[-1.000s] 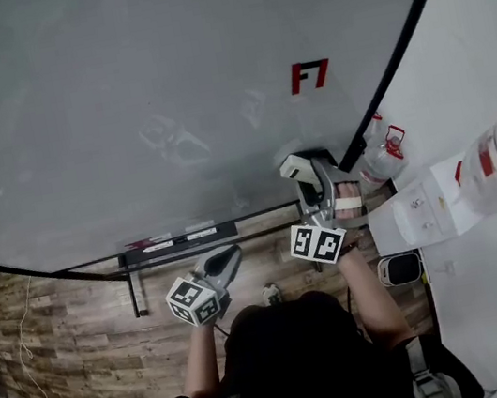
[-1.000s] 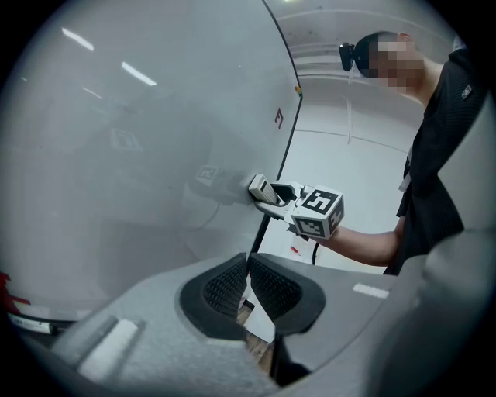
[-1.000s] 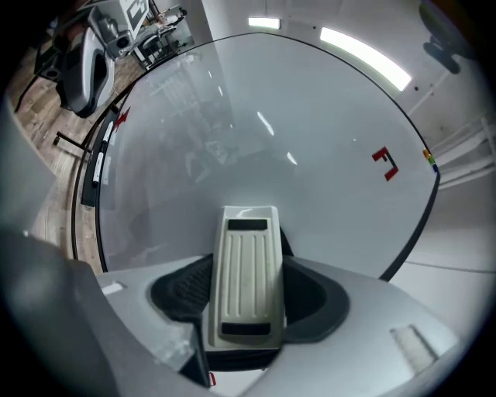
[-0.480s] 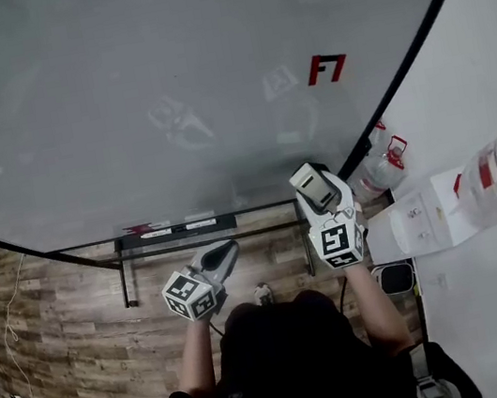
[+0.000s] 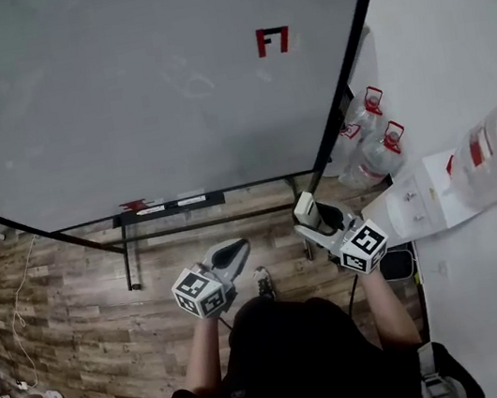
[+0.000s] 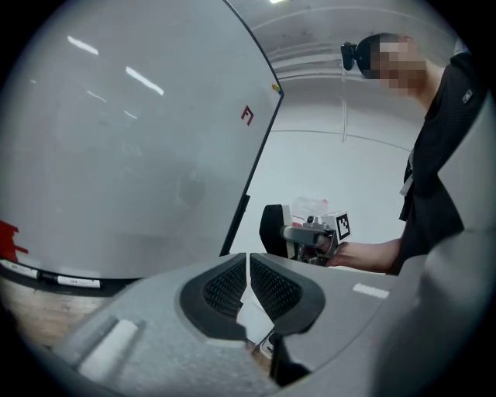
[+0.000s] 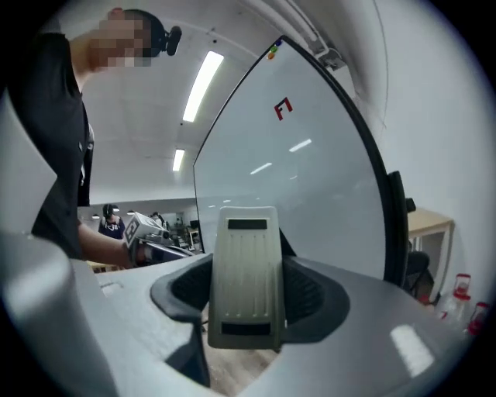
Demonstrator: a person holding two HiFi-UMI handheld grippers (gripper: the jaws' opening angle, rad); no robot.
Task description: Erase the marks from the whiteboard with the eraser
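- The whiteboard (image 5: 116, 93) is almost bare. One red mark (image 5: 273, 41) stays sharp and whole on its far right part.
- Just left of that mark lies a faint grey smudge (image 5: 193, 85). It may be residue that needs another wipe, though it is too pale to be sure.
- The right gripper (image 5: 317, 217) has its jaws clamped on the eraser (image 7: 246, 283), which stands upright between them. It is held near the person, low at the board's right corner and off the surface.
- The left gripper (image 5: 230, 256) hangs low in front of the person with its jaws pressed together on nothing.
- Judged from this, the main stroke is not yet made: the eraser has to travel up and far to reach the red mark and rub it away.
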